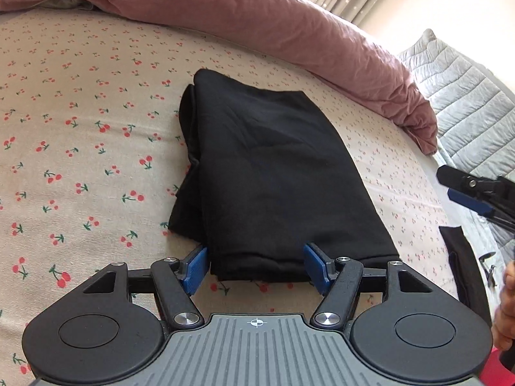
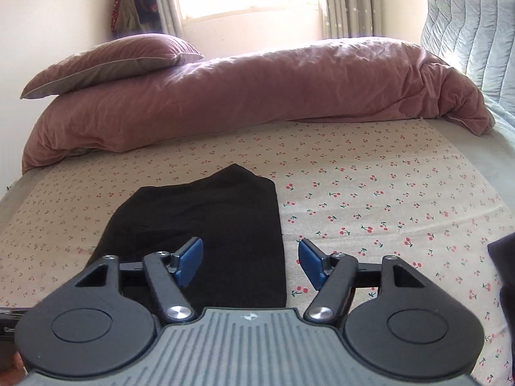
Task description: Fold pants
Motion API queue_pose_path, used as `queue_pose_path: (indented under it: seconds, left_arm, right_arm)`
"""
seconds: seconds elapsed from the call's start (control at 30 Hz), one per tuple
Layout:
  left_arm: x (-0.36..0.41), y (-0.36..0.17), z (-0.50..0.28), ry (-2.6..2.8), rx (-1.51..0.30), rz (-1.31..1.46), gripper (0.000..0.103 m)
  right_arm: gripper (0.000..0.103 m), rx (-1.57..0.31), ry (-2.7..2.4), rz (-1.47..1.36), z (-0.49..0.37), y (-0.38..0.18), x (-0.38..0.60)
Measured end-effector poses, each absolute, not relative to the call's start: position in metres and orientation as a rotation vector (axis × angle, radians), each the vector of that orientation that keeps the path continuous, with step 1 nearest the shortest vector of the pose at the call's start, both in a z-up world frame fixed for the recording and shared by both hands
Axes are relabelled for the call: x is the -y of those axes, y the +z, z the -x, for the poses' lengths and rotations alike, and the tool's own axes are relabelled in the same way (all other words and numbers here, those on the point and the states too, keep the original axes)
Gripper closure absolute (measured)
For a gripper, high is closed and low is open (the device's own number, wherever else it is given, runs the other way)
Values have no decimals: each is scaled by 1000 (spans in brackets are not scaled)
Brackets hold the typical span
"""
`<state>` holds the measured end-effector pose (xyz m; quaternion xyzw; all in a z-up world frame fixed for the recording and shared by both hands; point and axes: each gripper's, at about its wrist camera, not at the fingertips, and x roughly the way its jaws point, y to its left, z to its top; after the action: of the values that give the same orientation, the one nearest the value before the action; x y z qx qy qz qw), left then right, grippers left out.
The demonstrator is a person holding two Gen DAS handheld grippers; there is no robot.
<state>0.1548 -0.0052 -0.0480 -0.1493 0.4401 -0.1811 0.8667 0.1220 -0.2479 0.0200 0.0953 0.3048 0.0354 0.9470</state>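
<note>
The black pants (image 1: pixel 270 173) lay folded on the cherry-print sheet (image 1: pixel 80 148). Both the left gripper (image 1: pixel 256 265) and right gripper (image 2: pixel 250 262) stood wide, holding nothing.

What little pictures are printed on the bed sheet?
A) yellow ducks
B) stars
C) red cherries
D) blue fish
C: the sheet is dotted with small red cherries on green stems, all around the folded black pants.
</note>
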Motion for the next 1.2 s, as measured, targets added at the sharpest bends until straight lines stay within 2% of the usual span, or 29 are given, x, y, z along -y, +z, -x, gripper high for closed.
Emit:
queue_pose_path:
  seconds: [0.03, 0.17, 0.23, 0.37, 0.5, 0.57, 0.6, 0.67, 0.77, 0.9, 1.2]
  left_arm:
    - [13, -51, -155, -366, -919, 272, 42]
    - [13, -63, -161, -298, -933, 284, 70]
    - [4, -58, -161, -291, -926, 315, 78]
    - [-3, -48, -159, -209, -876, 234, 79]
    - [-7, -45, -151, -203, -914, 262, 69]
    - [0, -34, -131, -151, -877, 202, 35]
    - [2, -27, -118, -136, -849, 176, 28]
    - [5, -13, -87, -134, -792, 151, 22]
    - [8, 4, -45, -143, -724, 125, 9]
    - [9, 13, -12, -79, -659, 126, 2]
    - [10, 6, -16, 20, -636, 95, 2]
  right_arm:
    - [40, -610, 92, -210, -116, 20, 243]
    - [43, -586, 174, -242, -88, 7, 233]
    - [46, -592, 171, -253, -81, 3, 236]
    - [45, -586, 138, -281, -67, -1, 243]
    - [41, -588, 157, -259, -52, -2, 236]
    - [34, -569, 168, -242, -43, 0, 233]
    - [32, -555, 173, -237, -36, 1, 231]
    - [16, -530, 177, -228, -24, 3, 228]
    - [7, -504, 171, -195, -7, 1, 220]
    - [7, -499, 162, -151, 3, -1, 209]
    - [7, -522, 68, -120, -2, -8, 200]
